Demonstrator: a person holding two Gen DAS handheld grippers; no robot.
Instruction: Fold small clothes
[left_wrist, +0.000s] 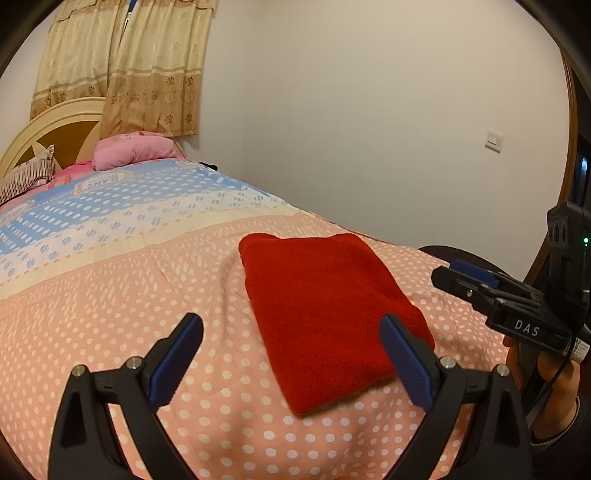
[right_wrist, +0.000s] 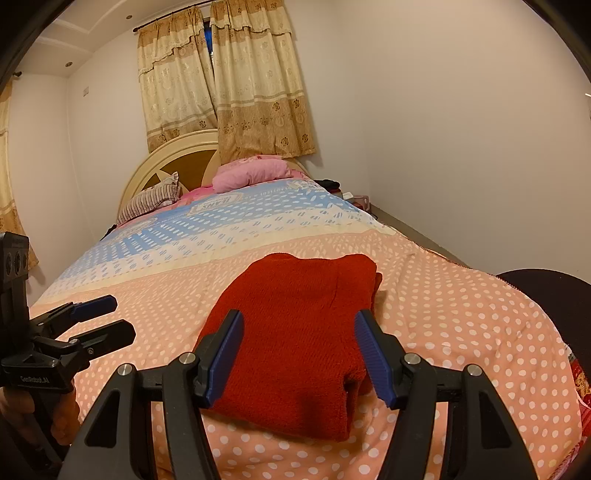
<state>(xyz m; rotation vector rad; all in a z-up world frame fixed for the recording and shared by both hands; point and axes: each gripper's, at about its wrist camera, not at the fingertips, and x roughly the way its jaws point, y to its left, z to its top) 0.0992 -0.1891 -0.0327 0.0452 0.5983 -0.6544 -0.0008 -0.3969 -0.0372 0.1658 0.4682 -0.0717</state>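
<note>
A red knitted garment (left_wrist: 325, 310) lies folded into a neat rectangle on the pink polka-dot bedspread (left_wrist: 110, 314). It also shows in the right wrist view (right_wrist: 295, 339). My left gripper (left_wrist: 291, 343) is open and empty, held just above the near left part of the garment. My right gripper (right_wrist: 299, 339) is open and empty, its blue pads either side of the garment's near end, above it. The right gripper also shows at the right of the left wrist view (left_wrist: 480, 284). The left gripper shows at the left of the right wrist view (right_wrist: 110, 317).
The bed runs away to a cream headboard (right_wrist: 173, 158) with a pink pillow (right_wrist: 251, 173) and a striped pillow (right_wrist: 151, 199). Patterned curtains (right_wrist: 229, 85) hang behind. A white wall (left_wrist: 369, 129) runs along the bed's right side. A dark round object (right_wrist: 554, 295) sits by the bed's right edge.
</note>
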